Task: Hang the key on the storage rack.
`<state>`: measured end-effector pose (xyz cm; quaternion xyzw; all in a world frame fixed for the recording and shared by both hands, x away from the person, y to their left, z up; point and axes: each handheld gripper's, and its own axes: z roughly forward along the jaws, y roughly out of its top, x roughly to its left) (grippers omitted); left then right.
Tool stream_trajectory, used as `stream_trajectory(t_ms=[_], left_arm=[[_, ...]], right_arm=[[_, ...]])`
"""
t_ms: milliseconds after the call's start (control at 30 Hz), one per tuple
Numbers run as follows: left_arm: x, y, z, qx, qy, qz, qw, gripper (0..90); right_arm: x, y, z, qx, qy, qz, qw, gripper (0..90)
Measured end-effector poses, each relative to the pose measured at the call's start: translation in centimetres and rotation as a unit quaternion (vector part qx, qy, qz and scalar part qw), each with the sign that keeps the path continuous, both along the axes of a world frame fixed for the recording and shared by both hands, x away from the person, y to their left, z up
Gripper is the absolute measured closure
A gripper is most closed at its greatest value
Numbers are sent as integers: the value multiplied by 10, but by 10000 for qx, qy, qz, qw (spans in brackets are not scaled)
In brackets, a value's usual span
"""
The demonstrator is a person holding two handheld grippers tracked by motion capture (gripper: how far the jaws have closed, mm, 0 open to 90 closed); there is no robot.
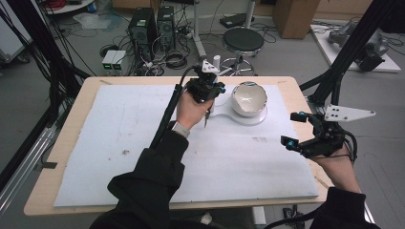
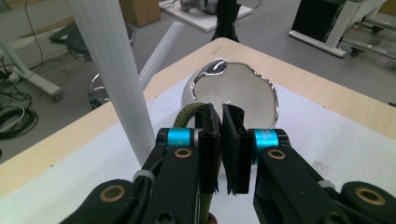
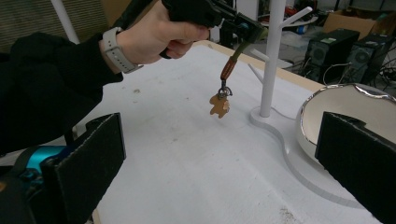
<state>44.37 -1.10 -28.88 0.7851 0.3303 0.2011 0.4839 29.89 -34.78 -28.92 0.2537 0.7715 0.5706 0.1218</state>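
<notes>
My left gripper (image 1: 217, 89) (image 2: 221, 119) is shut on the olive cord (image 2: 186, 117) of a keychain. Its brown figure charm (image 3: 219, 105) hangs below on a metal ring, above the white mat (image 1: 143, 143). The hand holds it just left of a shiny white bowl (image 1: 248, 98) (image 2: 238, 86) and beside a white branched stand (image 3: 271, 56) (image 2: 112, 70). Bowl and stand share one white base (image 1: 252, 120). My right gripper (image 1: 293, 129) (image 3: 224, 156) is open with nothing between its pads (image 3: 88, 158), at the table's right edge, facing the stand and bowl.
The mat covers most of the wooden table (image 1: 67, 138). Beyond the far edge are a stool (image 1: 242, 40), computer towers (image 1: 143, 26) and cables on the floor. Black frame posts (image 1: 353, 43) rise at the right.
</notes>
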Motion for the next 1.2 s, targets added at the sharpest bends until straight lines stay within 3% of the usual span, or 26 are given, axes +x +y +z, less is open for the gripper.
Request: stream_trajectory(t_ms=[633, 900, 967, 1033, 1067, 1200], left_arm=[[9, -3, -11, 190, 126, 49, 9997, 847], [11, -2, -13, 138, 150, 30, 9998, 844], [10, 0, -12, 83, 120, 57, 9999, 807], [11, 4, -11, -61, 253, 53, 9996, 579], [12, 6, -10, -112, 316, 27, 9994, 510], [5, 20, -8, -193, 229, -56, 9995, 154]], right_arm=[[-1, 0, -3, -93, 52, -36, 9999, 12], [0, -1, -3, -57, 67, -44, 10000, 12], [1, 0, -3, -53, 46, -32, 10000, 12], [2, 1, -3, -51, 33, -11, 10000, 12], [3, 2, -3, -52, 53, -7, 10000, 12], [7, 4, -2, -14, 37, 49, 10000, 12]])
